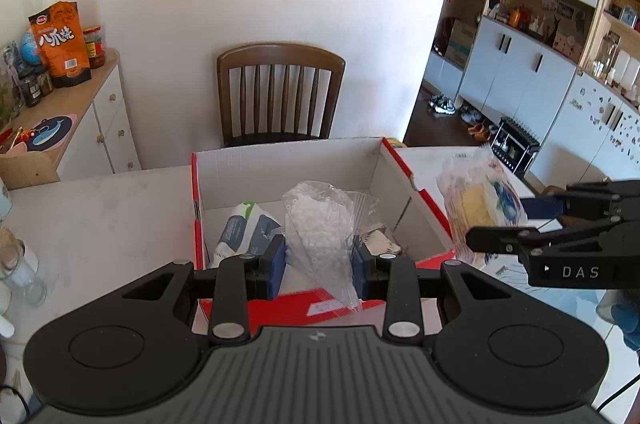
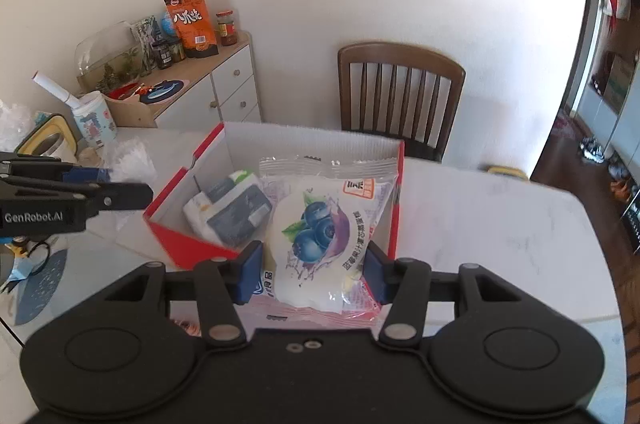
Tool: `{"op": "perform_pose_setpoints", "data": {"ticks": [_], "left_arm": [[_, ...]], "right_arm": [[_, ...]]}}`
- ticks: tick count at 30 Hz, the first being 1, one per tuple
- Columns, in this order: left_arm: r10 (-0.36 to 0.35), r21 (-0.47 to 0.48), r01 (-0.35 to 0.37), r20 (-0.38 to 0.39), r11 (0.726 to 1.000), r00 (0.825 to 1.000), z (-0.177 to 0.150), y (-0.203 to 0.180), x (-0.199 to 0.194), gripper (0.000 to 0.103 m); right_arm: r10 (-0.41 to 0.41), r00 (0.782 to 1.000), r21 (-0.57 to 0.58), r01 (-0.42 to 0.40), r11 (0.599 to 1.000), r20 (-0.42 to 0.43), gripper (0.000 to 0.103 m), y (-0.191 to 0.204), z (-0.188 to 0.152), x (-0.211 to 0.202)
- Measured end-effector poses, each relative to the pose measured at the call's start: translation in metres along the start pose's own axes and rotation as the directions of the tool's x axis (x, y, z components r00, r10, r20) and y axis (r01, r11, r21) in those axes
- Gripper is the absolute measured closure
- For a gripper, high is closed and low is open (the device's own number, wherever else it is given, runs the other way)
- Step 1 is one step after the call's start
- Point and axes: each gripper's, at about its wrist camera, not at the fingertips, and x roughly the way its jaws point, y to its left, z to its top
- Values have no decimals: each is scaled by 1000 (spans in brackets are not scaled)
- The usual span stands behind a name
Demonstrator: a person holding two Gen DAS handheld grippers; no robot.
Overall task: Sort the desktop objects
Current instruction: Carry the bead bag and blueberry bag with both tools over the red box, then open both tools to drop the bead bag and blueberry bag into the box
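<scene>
Your left gripper (image 1: 319,266) fingers pinch clear bead bag (image 1: 320,224): light, slippery, hold near neck. Right gripper (image 2: 313,270) fingers clasp soft blueberry bun pack (image 2: 320,228); squeeze gently over box (image 2: 176,236).

A box (image 1: 400,159), red outside and white within, on a pale marbled counter (image 1: 100,216); a clear bag (image 1: 320,224) of white beads between black left tongs (image 1: 319,262) with blue pads (image 1: 276,266); a white bun packet (image 2: 320,232) printed with blueberries, green leaves and a purple splash, edged red, in the black right tongs (image 2: 314,272); inside the box, a white-and-grey pack (image 2: 232,207) with a green top; behind, a dark brown chair (image 2: 400,91); an orange snack bag (image 2: 192,23) with white lettering.
</scene>
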Motion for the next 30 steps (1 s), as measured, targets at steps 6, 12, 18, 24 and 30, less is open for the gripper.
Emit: {"op": "perform_pose_setpoints", "data": {"ticks": [6,12,18,24,30], "left_arm": [[13,36,-11,-47,999,999,11,7,29,71],[43,51,-38,-92,998,995,23,17,63,71],[86,115,-74,-107,991,991,28,17,93,71],[101,106,-83,-169,991,980,27,22,126,71],[113,125,-88,-209,988,971,24,21,149,71]], "right_arm": [[-6,1000,-41,6,999,3,51,11,18,23],[-15,1000,-76,15,997,-6,51,22,32,48],[-36,998,-62,33,998,-48,51,19,40,83],[-43,994,-32,40,999,-99,51,12,38,112],[-56,984,-30,52,998,-167,51,10,32,138]]}}
